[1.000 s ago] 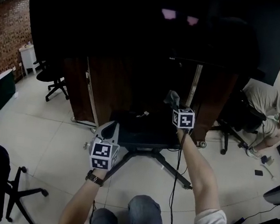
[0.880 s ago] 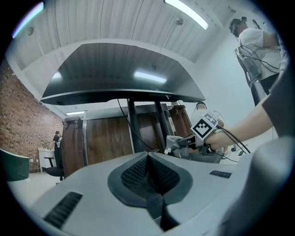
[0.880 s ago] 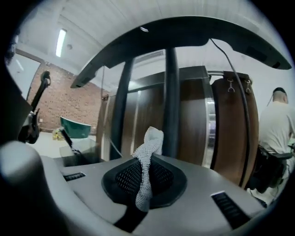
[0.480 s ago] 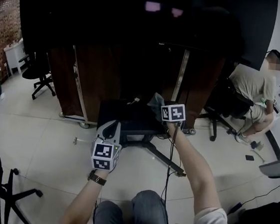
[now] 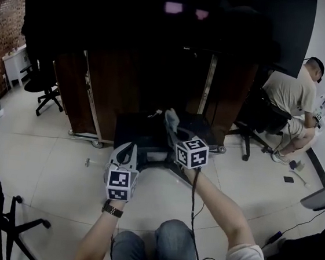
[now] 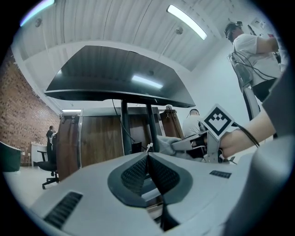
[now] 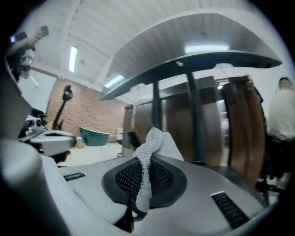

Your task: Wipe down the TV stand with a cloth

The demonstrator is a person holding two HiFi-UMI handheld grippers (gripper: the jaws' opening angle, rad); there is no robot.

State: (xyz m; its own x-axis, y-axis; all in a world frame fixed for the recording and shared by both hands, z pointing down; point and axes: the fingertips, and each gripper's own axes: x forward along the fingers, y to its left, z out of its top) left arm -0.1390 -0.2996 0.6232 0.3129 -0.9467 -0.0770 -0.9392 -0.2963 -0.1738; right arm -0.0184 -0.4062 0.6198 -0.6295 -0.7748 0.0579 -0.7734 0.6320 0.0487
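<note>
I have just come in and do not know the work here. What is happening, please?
A person holds a gripper in each hand before a TV stand. The right gripper is shut on a grey cloth and holds it over the stand's dark base; whether the cloth touches it I cannot tell. The left gripper is shut on nothing and hangs nearer the person. Another person sits at the far right.

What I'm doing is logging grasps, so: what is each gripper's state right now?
Left gripper: shut, empty.
Right gripper: shut on the cloth.
</note>
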